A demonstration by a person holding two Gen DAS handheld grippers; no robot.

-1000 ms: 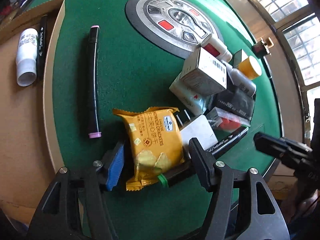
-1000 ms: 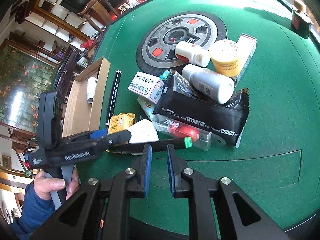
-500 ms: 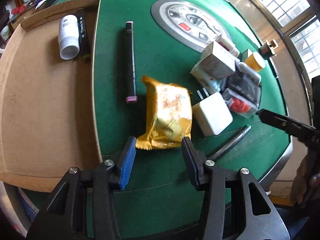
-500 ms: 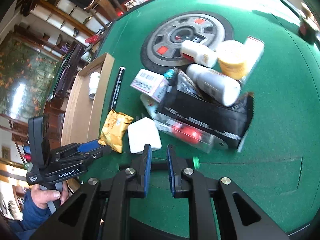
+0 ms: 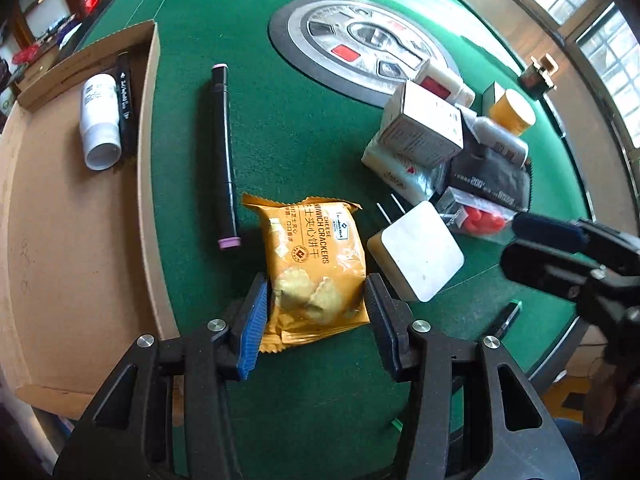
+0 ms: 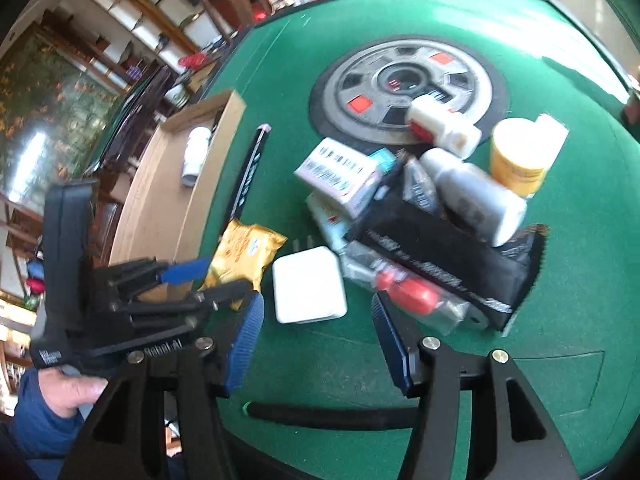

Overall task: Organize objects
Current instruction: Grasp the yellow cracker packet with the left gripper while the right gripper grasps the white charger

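- Centrally, the cracker pack (image 5: 316, 264), printed "CHEESE SANDWICH CRACKERS", lies on green felt (image 5: 304, 136) between the left gripper (image 5: 316, 300) pads, which clasp its sides.
- Left of the pack: a black marker (image 5: 224, 152), then the cardboard tray (image 5: 76, 240) wall.
- Right of the pack: a white charger (image 5: 416, 256) almost touching.
- Right gripper (image 6: 316, 332): released, jaws just opened, a green-tipped pen (image 6: 332, 414) lying beneath, apart from them.
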